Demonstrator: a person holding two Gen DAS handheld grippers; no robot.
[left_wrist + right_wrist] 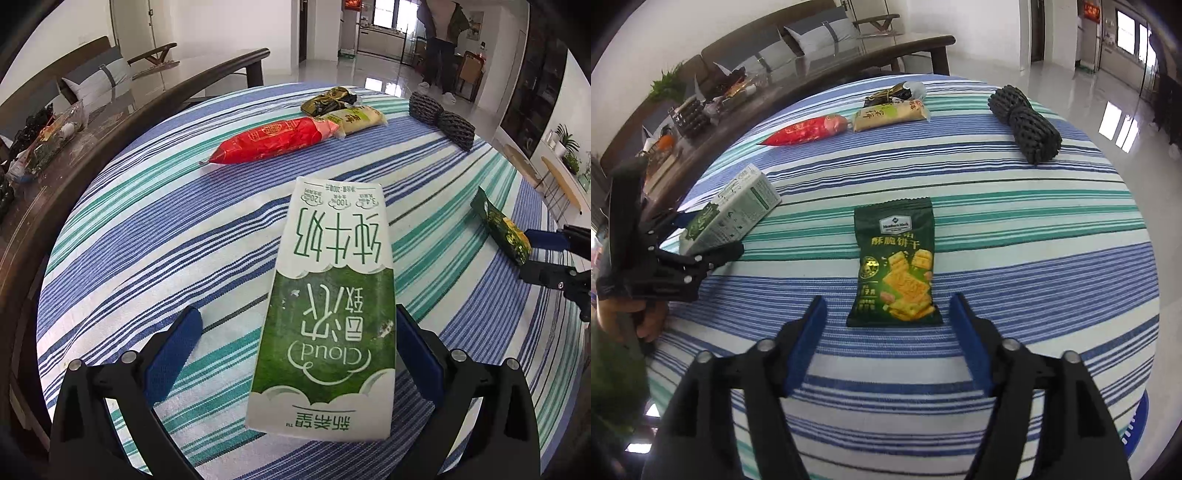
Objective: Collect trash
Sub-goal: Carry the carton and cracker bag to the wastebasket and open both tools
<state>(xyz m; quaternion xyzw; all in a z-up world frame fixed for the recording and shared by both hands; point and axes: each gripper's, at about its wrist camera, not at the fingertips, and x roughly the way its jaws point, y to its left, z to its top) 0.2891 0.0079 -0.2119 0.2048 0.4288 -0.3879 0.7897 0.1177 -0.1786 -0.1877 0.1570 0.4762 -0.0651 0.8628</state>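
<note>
A green-and-white milk carton (325, 306) lies flat on the striped tablecloth (147, 221) between the fingers of my left gripper (295, 314). The left pad stands well off the carton and the right pad sits right at its edge, so the gripper is open. A green cracker packet (895, 266) lies flat with its near end between the spread fingers of my right gripper (888, 300), a gap on each side. The right wrist view shows the left gripper (705, 232) around the carton (731, 210). The left wrist view shows the right gripper (528, 254) at the packet (502, 229).
At the table's far side lie a red packet (273, 140), a beige packet (354, 118), a dark crumpled wrapper (328, 99) and a black mesh roll (441, 118). A cluttered wooden table (74, 122) runs along the left. A person (443, 44) stands far back.
</note>
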